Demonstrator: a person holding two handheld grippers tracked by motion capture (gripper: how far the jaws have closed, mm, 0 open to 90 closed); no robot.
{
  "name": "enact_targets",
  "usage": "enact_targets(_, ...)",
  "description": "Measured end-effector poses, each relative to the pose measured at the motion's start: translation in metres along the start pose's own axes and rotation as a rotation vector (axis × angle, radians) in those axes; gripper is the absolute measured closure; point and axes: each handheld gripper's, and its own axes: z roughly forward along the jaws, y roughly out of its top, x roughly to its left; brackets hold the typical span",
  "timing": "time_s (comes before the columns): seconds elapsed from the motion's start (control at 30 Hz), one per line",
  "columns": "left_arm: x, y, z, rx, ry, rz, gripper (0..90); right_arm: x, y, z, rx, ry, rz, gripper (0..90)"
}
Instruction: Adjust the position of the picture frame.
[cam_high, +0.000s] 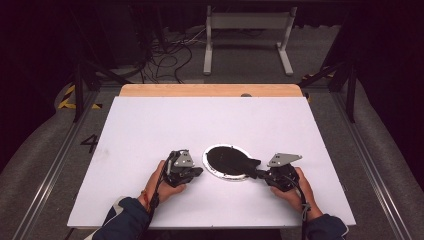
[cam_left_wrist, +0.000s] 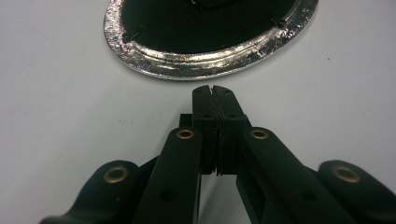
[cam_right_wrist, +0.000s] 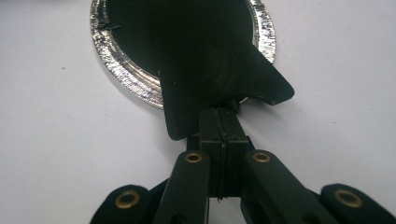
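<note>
The right gripper (cam_right_wrist: 223, 122) is pinching the edge of a black sheet (cam_right_wrist: 210, 60) that is lying across a shallow foil dish (cam_right_wrist: 122, 70), and its jaws are pressed tight together on the flap nearest them, so the sheet is spreading away from the fingertips and covering most of the dish just ahead. From above, the same gripper (cam_high: 261, 173) is sitting at the dish's (cam_high: 212, 168) rim, with the sheet (cam_high: 231, 160) poking out over the rim toward it in a pointed tab. The left gripper (cam_left_wrist: 214, 95) is resting on the white table (cam_left_wrist: 60, 112) with its jaws closed on nothing, tips just short of the near rim of the dish (cam_left_wrist: 187, 63); in the high view it (cam_high: 196, 171) is lying on the dish's other side.

The sheet is looking thin, limp and very light: it is buckling into a fold where it is being held, so I would judge it soft enough to drape or tear rather than lift stiffly. The pointed tab beyond the rim seems the sensible place to grip, since the rest is lying flat. The dish is looking like crinkled foil, light and easily dented, and likely to slide on the smooth table if the sheet drags, so the idle gripper pressing down on the rim nearest it would probably be steadying things
</note>
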Motion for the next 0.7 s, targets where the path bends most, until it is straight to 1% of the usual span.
enact_targets(0.07,0.000,0.001,0.001,0.000,0.002,0.004,88.9,0.004,0.000,0.000,0.001,0.002,-0.007,90.0)
enact_targets(0.13,0.000,0.001,0.001,-0.001,0.004,-0.005,89.1,0.007,0.001,0.001,0.002,0.002,-0.011,90.0)
enact_targets(0.23,0.000,0.002,0.002,-0.002,0.005,-0.004,89.0,0.011,0.000,0.001,0.000,0.014,-0.010,90.0)
enact_targets(0.27,0.000,0.002,0.002,-0.004,0.003,-0.012,89.0,0.014,0.001,0.001,0.000,0.015,-0.014,90.0)
enact_targets(0.37,0.000,0.002,0.002,-0.004,0.005,-0.008,88.6,0.018,0.001,0.002,0.000,0.022,-0.023,90.0)
enact_targets(0.53,0.000,0.003,0.004,-0.004,0.006,-0.012,88.6,0.030,0.004,0.005,0.006,0.050,-0.053,90.0)
enact_targets(0.6,0.000,0.003,0.004,-0.002,0.012,0.002,88.5,0.034,0.005,0.006,0.008,0.059,-0.066,90.0)
enact_targets(0.67,0.001,0.003,0.004,-0.005,0.011,-0.001,87.2,0.036,0.006,0.006,0.009,0.058,-0.070,90.0)
enact_targets(0.7,0.001,0.003,0.004,-0.006,0.011,-0.011,87.2,0.039,0.007,0.006,0.012,0.054,-0.076,90.0)
